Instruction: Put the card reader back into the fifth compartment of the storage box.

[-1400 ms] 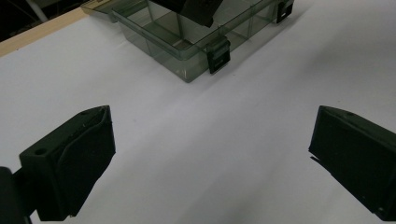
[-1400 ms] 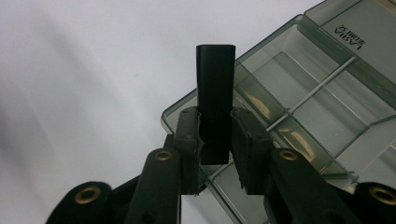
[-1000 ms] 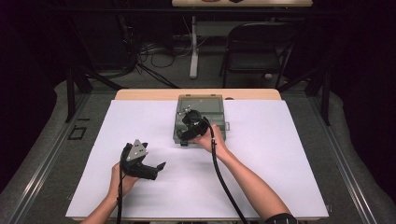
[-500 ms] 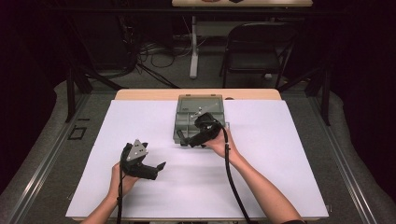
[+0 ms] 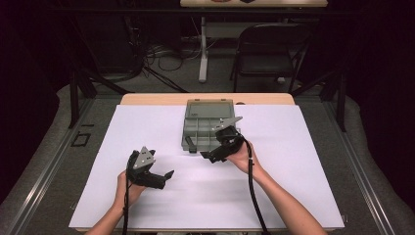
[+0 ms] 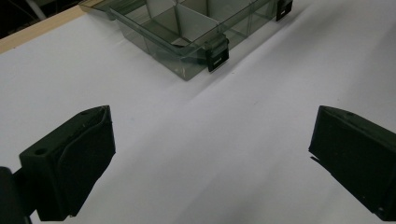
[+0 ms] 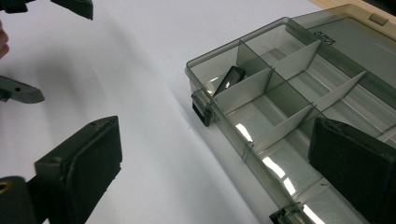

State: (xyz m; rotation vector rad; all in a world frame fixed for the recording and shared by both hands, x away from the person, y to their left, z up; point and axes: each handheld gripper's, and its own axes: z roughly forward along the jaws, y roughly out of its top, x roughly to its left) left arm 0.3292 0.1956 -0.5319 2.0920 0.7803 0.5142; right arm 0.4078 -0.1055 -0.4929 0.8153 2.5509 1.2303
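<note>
No lettering can be read; the raised marking on the organizer box's lid [image 7: 322,35], toward 1 o'clock, is too blurred.

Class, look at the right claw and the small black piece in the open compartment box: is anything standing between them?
Nothing visible blocks it. The right claw is open above the box's front wall; the black piece leans against a divider in the corner compartment, reachable from above.

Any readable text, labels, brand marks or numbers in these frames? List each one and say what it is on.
No text can be read with certainty.
Organizer box lid: a short embossed mark near its hinge edge in the right gripper view, too small and blurred to read.
Organizer box latches: a tiny pale mark on the front, not legible.
Left gripper and right gripper: no lettering visible.
</note>
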